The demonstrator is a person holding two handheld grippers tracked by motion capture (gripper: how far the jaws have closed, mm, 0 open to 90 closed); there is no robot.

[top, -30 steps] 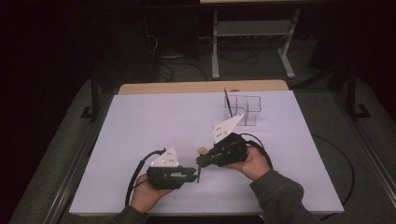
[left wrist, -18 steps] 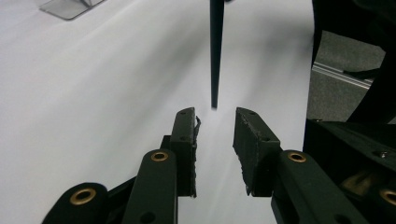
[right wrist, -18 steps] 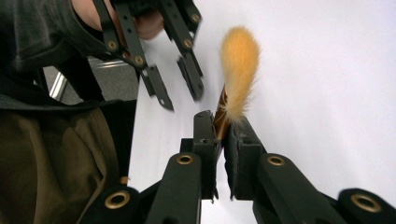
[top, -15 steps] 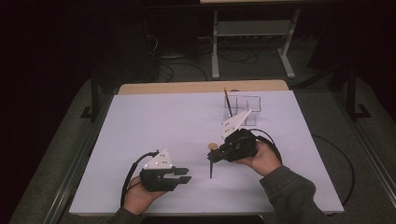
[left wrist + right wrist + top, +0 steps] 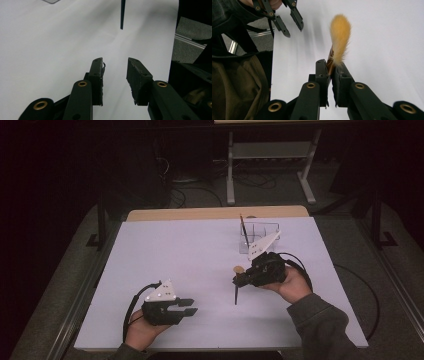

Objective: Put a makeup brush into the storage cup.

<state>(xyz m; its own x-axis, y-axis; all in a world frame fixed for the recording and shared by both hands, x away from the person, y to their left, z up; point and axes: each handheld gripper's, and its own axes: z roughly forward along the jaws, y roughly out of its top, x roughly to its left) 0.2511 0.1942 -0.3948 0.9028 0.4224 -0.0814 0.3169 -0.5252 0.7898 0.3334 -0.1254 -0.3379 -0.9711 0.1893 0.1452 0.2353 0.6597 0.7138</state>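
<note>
Tan-bristled brush (image 5: 339,41) | clamped in right gripper (image 5: 331,67), handle toward 6 o'clock | left gripper (image 5: 115,67) jaws just opening, nothing between | white table (image 5: 175,250).

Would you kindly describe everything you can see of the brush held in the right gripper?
The brush has a soft tuft of orange-yellow bristles, a coppery ferrule and a thin dark handle. The right gripper is shut on it at the ferrule. In the high view the handle slants down toward the white table; whether its tip touches is unclear.
</note>
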